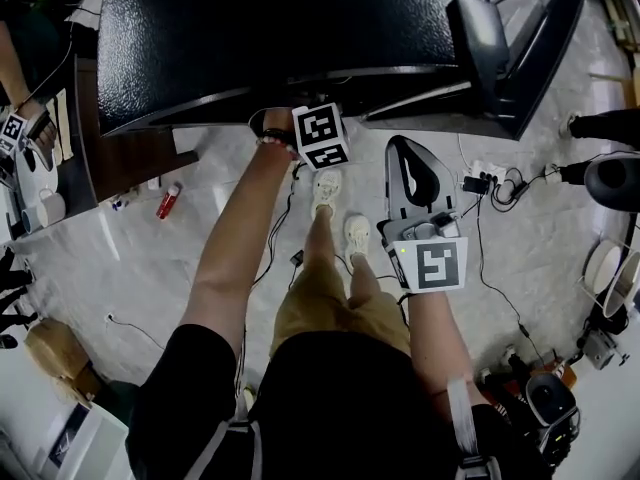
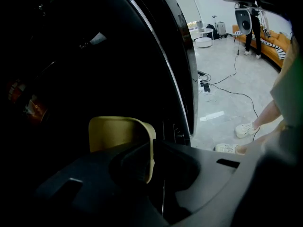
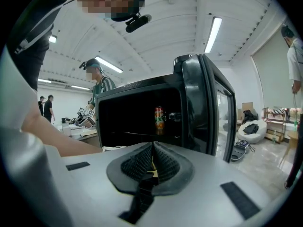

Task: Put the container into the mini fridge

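The left gripper (image 2: 151,148) is pinching the thin side wall of the smooth, pale yellow container (image 2: 116,134), carrying it just inside the mouth of the glossy black mini fridge (image 1: 280,28), apparently to set it down. The right gripper (image 3: 152,163), ribbed pads pressed together on nothing, is idling in front of the fridge.

can (image 3: 159,117) left of container (image 2: 118,134) inside mini fridge (image 1: 270,28)

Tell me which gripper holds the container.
The left gripper: its jaws clamp the wall of the yellow container. The right gripper has its jaws shut together, with no container.
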A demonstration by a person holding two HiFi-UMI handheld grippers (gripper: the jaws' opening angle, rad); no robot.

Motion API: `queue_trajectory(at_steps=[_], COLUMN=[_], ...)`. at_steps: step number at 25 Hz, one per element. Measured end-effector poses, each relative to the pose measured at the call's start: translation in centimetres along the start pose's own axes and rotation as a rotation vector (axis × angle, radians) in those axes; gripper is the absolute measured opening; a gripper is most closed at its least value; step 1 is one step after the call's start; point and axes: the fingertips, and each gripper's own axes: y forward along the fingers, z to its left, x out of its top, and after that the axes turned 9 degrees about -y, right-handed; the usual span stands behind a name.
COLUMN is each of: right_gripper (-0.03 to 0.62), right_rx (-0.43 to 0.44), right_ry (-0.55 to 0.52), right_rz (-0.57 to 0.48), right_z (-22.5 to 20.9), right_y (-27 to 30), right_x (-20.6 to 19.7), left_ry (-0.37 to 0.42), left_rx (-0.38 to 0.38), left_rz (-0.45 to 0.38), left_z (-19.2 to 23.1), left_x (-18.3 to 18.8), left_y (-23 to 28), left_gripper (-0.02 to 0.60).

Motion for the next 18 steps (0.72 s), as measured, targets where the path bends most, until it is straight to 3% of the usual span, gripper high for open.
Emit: queue_trajectory(at_steps=[18], right_gripper=[0.037], right_rx=[0.001], right_ry=[0.013], right_rz=[0.02], right_z=[-1.1], right_y=[0.4], right_x=[-0.7], left_ry=[-0.056], left_rx=[-0.017], left_rz=[-0.037], left_z=[0.1], left_x=[1.1], left_y=[1.3], left_gripper=[0.06])
